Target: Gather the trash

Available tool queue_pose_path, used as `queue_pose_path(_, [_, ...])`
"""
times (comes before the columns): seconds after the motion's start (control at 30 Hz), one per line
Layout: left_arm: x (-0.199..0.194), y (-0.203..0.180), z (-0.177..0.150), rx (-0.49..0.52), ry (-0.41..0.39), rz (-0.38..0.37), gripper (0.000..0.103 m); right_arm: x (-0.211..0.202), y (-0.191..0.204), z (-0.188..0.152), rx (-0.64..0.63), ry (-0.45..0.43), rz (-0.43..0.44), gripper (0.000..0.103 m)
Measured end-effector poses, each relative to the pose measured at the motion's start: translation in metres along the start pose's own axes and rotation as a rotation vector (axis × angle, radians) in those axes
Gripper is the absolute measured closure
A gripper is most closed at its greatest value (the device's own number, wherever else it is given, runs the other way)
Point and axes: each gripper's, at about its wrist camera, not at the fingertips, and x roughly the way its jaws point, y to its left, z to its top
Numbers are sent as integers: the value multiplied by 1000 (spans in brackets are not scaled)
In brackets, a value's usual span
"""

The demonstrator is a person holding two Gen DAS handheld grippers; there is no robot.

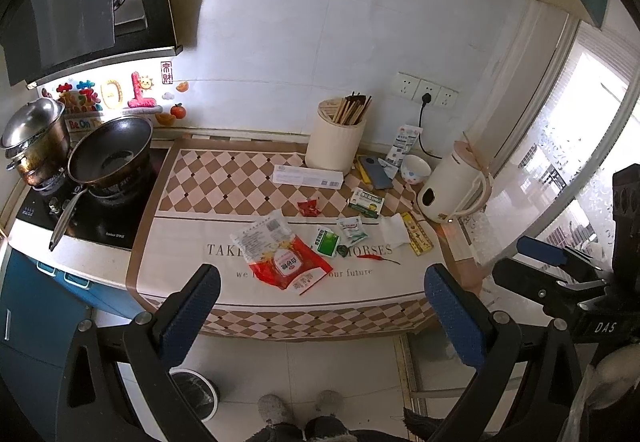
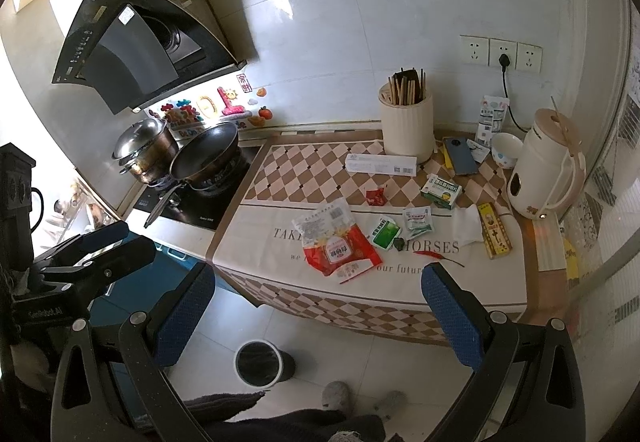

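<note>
A wok (image 1: 110, 157) sits on the stove at left. On the counter mat (image 1: 192, 266) lie a red-and-white snack bag (image 1: 282, 254), a green sachet (image 1: 327, 240), a crumpled tissue (image 1: 394, 232) and a red chili (image 1: 378, 259). The left gripper (image 1: 320, 316) and right gripper (image 2: 316, 316) hover before the counter, jaws wide, empty. A trash bin (image 2: 258, 362) stands on the floor below.

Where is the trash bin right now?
The trash bin stands on the floor below the counter's front edge, lower-centre in the right wrist view, left of the person's slippers.
</note>
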Motion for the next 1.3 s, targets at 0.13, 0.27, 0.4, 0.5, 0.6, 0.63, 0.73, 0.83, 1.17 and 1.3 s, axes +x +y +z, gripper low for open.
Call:
queue_pose_path(0.13, [1, 10, -4, -2, 2, -3, 0, -1, 0, 1, 0, 0, 1, 0])
queue_pose_path(0.27, [2, 7, -3, -2, 6, -4, 0, -1, 0, 0, -1, -1, 1, 0])
queue_pose_path(0.4, [0, 5, -2, -2, 5, -6, 0, -1, 0, -1, -1, -1, 2, 0])
queue_pose_path(0.5, [0, 3, -2, -2, 3, -8, 0, -2, 0, -1, -1, 1, 5, 0])
queue_pose_path(0.6, [0, 1, -1, -2, 3, -10, 0, -4, 1, -1, -1, 2, 5, 0])
queue_pose_path(0.63, [1, 0, 0, -3, 4, -11, 0, -5, 1, -1, -2, 3, 5, 0])
queue_pose_path(0.73, [-2, 2, -4, -4, 3, -13, 0, -6, 1, -1, 1, 2, 5, 0])
queue_pose_path(0.83, [-2, 0, -4, -4, 1, -12, 0, -7, 1, -2, 0, 1, 4, 0])
queue_pose_path(1.17, [-2, 1, -4, -4, 1, -14, 0, -11, 1, -4, -1, -1, 4, 0])
queue_pose_path(1.3, [-2, 0, -5, -3, 1, -16, 0, -11, 1, -4, -1, -1, 4, 0])
